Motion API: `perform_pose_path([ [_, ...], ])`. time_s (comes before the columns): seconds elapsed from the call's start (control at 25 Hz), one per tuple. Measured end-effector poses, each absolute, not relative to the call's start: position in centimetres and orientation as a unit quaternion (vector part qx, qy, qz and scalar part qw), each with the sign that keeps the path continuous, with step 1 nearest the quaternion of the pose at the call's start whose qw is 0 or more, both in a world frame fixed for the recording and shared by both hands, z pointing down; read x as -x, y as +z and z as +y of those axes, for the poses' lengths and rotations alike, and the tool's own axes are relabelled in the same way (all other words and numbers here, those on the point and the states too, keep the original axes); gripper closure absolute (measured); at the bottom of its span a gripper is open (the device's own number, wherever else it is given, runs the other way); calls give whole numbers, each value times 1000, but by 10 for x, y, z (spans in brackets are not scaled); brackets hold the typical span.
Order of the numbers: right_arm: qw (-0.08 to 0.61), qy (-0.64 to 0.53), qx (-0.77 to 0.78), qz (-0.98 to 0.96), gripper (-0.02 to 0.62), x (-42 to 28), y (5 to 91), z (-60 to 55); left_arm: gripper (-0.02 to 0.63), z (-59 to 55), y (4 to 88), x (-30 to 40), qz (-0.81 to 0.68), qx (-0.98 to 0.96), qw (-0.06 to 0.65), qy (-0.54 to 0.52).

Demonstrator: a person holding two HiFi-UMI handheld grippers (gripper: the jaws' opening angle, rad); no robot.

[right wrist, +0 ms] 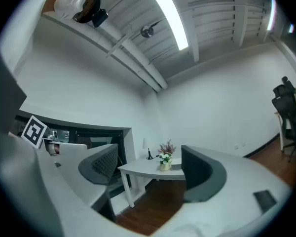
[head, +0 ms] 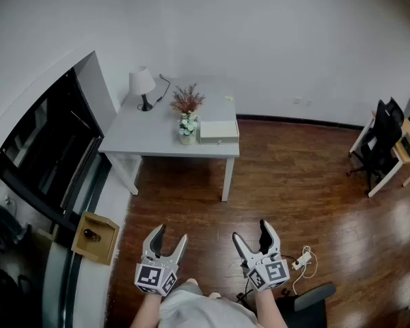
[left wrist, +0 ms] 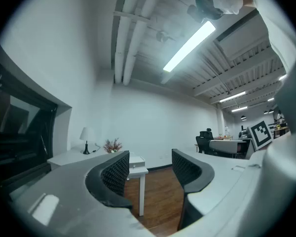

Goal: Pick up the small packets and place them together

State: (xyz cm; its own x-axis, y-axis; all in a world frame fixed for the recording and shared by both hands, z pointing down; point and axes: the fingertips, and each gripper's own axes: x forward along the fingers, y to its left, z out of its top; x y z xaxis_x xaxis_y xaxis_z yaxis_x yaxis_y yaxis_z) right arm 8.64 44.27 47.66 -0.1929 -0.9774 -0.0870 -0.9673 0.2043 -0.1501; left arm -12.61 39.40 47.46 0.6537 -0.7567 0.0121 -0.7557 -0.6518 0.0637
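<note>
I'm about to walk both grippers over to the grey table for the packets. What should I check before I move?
1. Left gripper jaws apart, nothing between them: ok.
2. Right gripper jaws apart, nothing between them: ok.
3. Table within reach: not ok; a stretch of wooden floor lies between it and the grippers.
4. Packets located: cannot tell; only a small yellowish item shows near the table's far edge, too small to identify.
5. Path clear: ok; a white cable and plug lie beside the right gripper, off the straight line to the table.
</note>
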Motion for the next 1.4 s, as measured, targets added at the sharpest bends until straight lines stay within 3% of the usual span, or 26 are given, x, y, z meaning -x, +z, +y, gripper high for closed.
perform_pose_path([
  [0.84, 62, 1, 660, 749, 183, -92, 463, 241, 353, 161, 469, 105, -366, -930, 14, -36],
  [1.4, 36, -5, 660, 750, 183, -88, 479, 182, 353, 100, 496, 90, -351, -935, 40, -36],
])
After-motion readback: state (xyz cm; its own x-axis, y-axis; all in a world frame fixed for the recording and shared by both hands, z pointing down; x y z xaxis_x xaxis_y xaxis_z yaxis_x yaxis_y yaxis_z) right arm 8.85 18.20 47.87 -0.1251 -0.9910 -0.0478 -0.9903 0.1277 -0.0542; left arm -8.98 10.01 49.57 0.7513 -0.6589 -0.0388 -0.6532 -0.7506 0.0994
